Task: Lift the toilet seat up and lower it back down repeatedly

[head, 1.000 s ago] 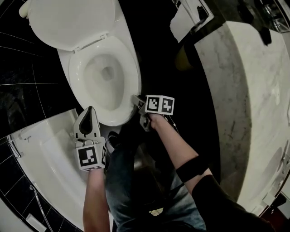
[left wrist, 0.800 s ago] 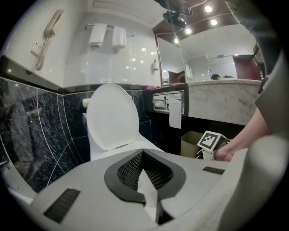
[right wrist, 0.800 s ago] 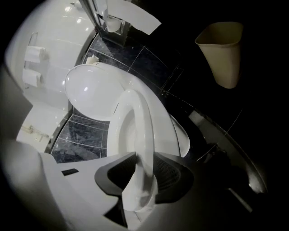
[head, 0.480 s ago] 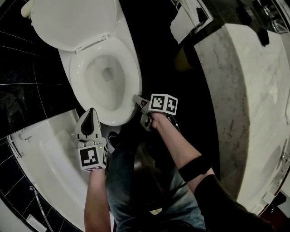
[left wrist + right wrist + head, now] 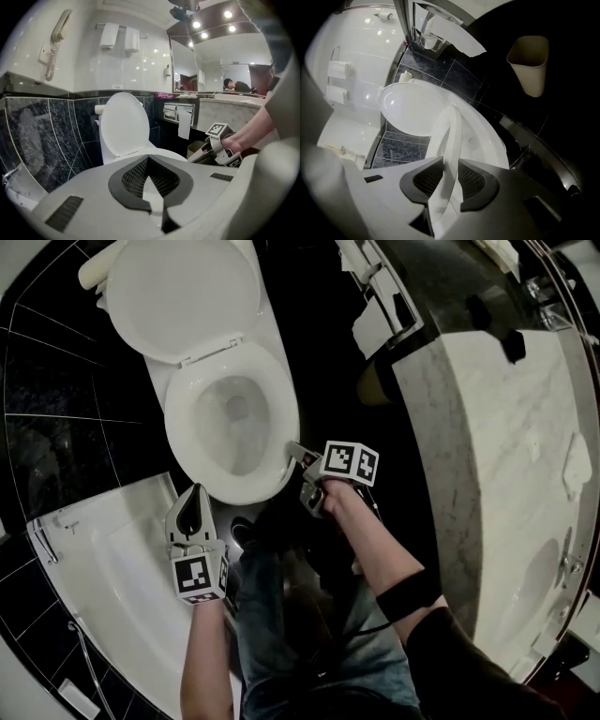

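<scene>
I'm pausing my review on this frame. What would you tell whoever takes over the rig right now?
Right gripper: jaws have just been closing and now clamp the front right rim of the white oval plastic toilet seat.
Left gripper: shut, empty, clear of the seat at its front left.
White lid: stands open.
Done: seat gripped; its front looks barely raised off the white ceramic bowl.
Left: swing the seat up, lower it, repeat.
</scene>
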`<state>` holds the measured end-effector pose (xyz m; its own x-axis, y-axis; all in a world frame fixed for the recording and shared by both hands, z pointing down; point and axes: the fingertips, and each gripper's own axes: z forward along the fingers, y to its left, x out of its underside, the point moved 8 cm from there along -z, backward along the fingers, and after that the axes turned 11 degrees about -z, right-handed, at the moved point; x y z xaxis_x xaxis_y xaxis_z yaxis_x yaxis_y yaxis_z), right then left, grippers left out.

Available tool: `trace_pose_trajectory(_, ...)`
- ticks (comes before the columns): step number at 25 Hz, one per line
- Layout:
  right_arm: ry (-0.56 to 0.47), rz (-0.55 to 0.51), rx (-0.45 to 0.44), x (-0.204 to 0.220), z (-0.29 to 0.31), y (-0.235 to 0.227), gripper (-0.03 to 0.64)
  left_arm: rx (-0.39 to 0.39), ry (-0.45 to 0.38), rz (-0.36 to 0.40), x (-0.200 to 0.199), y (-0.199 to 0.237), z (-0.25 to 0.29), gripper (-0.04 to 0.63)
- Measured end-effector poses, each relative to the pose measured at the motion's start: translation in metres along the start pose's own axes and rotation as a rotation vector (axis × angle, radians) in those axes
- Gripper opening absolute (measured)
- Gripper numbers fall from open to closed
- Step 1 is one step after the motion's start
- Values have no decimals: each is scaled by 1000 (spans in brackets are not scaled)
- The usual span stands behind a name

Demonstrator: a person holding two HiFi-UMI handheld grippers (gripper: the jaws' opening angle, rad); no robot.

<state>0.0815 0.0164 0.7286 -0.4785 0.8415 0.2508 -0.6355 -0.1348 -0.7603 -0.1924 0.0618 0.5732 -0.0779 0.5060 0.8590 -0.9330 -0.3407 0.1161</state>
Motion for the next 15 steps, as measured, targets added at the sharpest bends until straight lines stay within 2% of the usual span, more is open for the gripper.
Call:
trace_pose_trajectory(4, -16, 0, 9, -18, -11, 26, 117, -17, 34, -15, 0, 12, -19, -14)
trace_pose_trajectory(8, -27, -5, 11, -34, -19, 48, 120, -35, 112, -54, 23, 21, -31, -14)
trace_pose_trajectory(12, -33, -7, 8, -47, -23, 64, 124, -41, 200, -135, 53, 24, -22, -14)
trace_pose_trajectory(15, -39, -2, 8, -54, -24, 72, 129, -22, 249, -162, 62, 21, -1, -15)
